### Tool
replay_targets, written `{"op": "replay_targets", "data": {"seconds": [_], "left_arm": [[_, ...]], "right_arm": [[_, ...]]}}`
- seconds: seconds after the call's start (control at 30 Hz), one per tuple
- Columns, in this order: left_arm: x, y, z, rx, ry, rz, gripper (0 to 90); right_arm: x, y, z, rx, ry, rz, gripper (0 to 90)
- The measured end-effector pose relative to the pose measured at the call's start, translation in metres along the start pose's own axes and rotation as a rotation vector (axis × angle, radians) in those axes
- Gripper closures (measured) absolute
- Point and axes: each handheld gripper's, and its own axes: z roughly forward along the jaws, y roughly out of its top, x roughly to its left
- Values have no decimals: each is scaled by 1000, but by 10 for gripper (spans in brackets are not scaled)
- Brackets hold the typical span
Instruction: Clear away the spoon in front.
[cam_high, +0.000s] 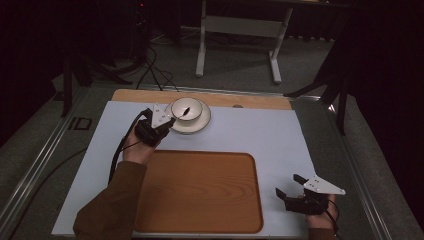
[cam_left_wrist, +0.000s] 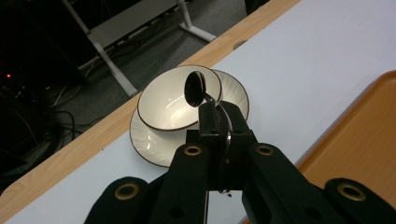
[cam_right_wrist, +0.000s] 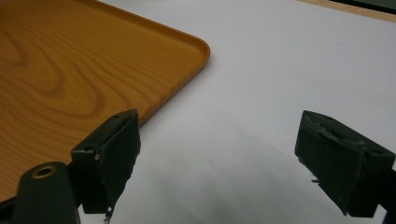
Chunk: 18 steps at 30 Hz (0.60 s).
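A white bowl (cam_high: 186, 109) (cam_left_wrist: 173, 100) sits on a white saucer (cam_high: 200, 126) (cam_left_wrist: 144, 140) at the far middle of the white mat. My left gripper (cam_high: 167, 121) (cam_left_wrist: 218, 116) is shut on the handle of a metal spoon (cam_high: 185, 112) (cam_left_wrist: 195, 87), whose dark scoop hangs over the bowl's near rim. Whether the scoop touches the bowl I cannot tell. My right gripper (cam_high: 287, 185) (cam_right_wrist: 215, 144) rests open at the near right of the mat, nothing between its jaws.
A wooden tray (cam_high: 200, 192) (cam_left_wrist: 355, 126) (cam_right_wrist: 70, 70) lies on the near middle of the white mat (cam_high: 260, 135) (cam_right_wrist: 280, 70). A wooden table edge (cam_high: 250, 100) runs behind the mat. Beyond it stand a white desk frame (cam_high: 240, 40) and floor cables.
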Motion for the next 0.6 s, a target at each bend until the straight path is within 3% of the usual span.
{"op": "replay_targets", "data": {"seconds": [0.6], "left_arm": [[-6, -20, -20, 4, 20, 12, 893]], "right_arm": [[0, 0, 0, 0, 1, 0, 141]]}}
